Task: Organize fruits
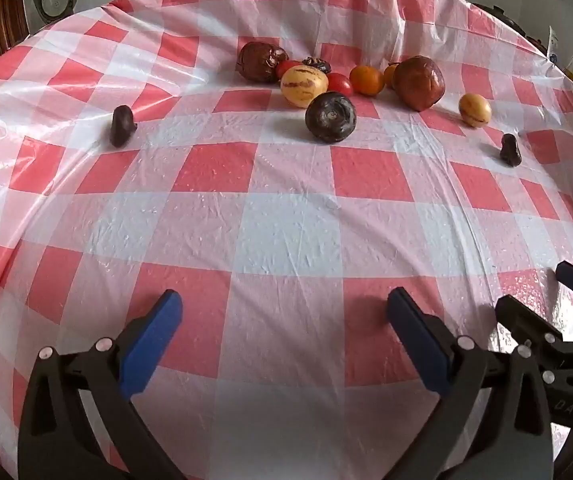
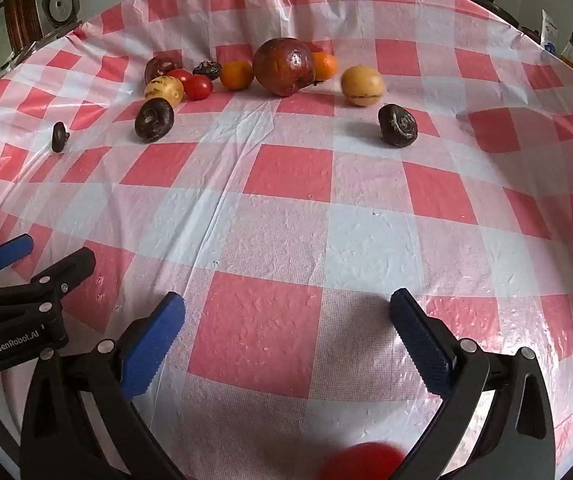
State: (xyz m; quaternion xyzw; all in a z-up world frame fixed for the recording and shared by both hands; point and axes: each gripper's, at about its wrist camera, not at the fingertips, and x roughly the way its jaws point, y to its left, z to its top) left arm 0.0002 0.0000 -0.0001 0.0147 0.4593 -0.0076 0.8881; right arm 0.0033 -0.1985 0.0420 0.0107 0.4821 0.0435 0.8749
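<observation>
Your fingers stand wide apart on both tools, with nothing between them: the left gripper [image 1: 284, 312] and the right gripper [image 2: 288, 312] hang side by side over the near part of the tabletop [image 1: 286, 216], both tilted down toward the checked cloth.

Nothing looks sorted yet. The fruits sit loose toward the far side, so I judge the task barely begun.

From largest down: a big reddish-brown fruit [image 2: 283, 66] stands at the far middle, with a second brown one [image 1: 260, 61] at the far left of the cluster. A striped yellow fruit [image 1: 303, 86] touches a red tomato [image 1: 339, 84]; another tomato [image 1: 288, 67] peeks out behind it. A plain yellow fruit [image 2: 362, 85] lies just right of the big one. Two oranges flank that big fruit, one [image 2: 237, 75] on its left and one [image 2: 325, 65] behind it. Three dark round fruits lie nearer to you than the cluster: one [image 2: 153, 119] by the striped fruit, one [image 2: 397, 125] to the right, and a small one [image 2: 59, 136] well off to the left. A shrivelled dark piece [image 2: 207, 69] sits at the back.

A blurred red thing [image 2: 360, 462] shows at the bottom of the right wrist view; what it is I cannot tell.

You have a broad bare stretch of cloth between the fingers and the fruit, ample room for grouping. The cloth is wrinkled, so round fruit may roll; the far rim and the right edge are the ones to keep clear of.
</observation>
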